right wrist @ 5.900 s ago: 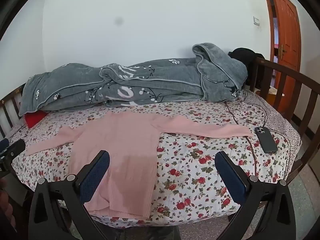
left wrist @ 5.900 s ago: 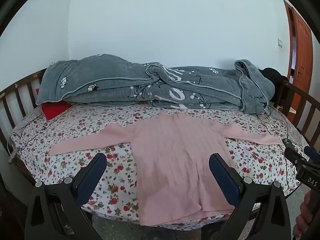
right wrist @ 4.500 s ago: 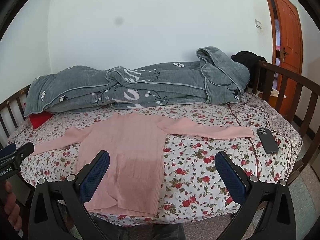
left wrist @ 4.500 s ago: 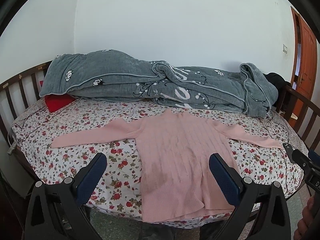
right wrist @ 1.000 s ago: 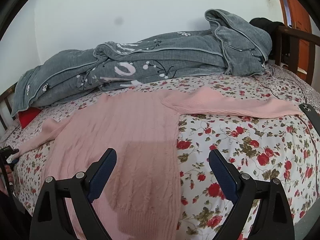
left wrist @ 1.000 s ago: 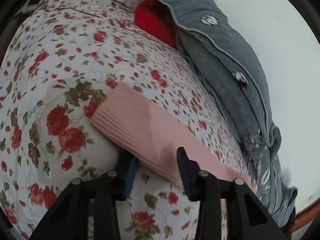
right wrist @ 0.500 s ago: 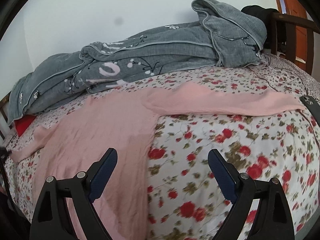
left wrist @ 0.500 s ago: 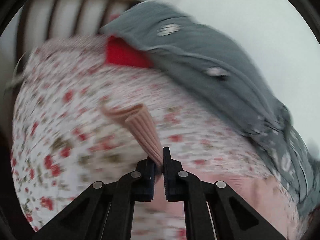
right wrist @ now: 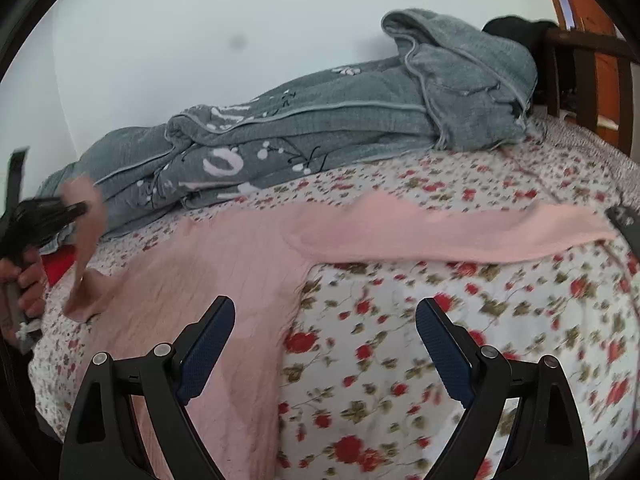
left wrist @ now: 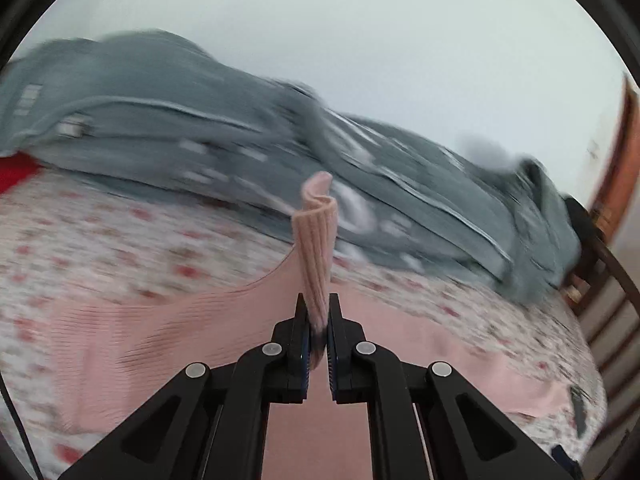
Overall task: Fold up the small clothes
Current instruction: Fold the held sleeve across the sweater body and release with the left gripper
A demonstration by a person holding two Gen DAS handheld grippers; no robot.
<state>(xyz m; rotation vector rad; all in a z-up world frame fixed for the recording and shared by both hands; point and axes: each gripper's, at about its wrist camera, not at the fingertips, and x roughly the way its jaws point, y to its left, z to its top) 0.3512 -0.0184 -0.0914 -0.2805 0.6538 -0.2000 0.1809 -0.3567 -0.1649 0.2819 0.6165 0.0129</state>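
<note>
Between the jaws of the left gripper (left wrist: 318, 322) sits the cuff end of a pink sleeve (left wrist: 316, 240), pinched tight so that the ribbed cuff stands up past the tips and curls over at its top. From that grip the sleeve hangs down and away to the body of the pink sweater (right wrist: 224, 280), which lies spread flat on the bed's floral sheet (right wrist: 440, 320). Seen from the right wrist camera, the left gripper (right wrist: 60, 210) is raised above the sheet at the far left edge, with a hand (right wrist: 24, 280) wrapped round its handle, and the lifted sleeve drapes from it down to the sweater's shoulder.

The right gripper (right wrist: 324, 332) has its jaws spread wide with nothing between them; both blue pads (right wrist: 208, 344) hover above the bed, the left pad over the sweater's lower body and the right one over bare sheet. Beyond them the sweater's other sleeve (right wrist: 460, 236) lies stretched out flat across the sheet toward the right, its cuff near a dark phone (right wrist: 626, 220) at the bed's edge.

Farther back a grey quilt (right wrist: 340, 120) with pale markings is heaped along the white wall (right wrist: 200, 20). A red cushion (left wrist: 14, 170) peeks out under its left end. On the right a dark wooden bed rail (right wrist: 580, 56) rises, with an orange-brown door (right wrist: 580, 12) behind it. The left wrist view is smeared by motion blur, so fine detail of the sheet and quilt there cannot be made out.
</note>
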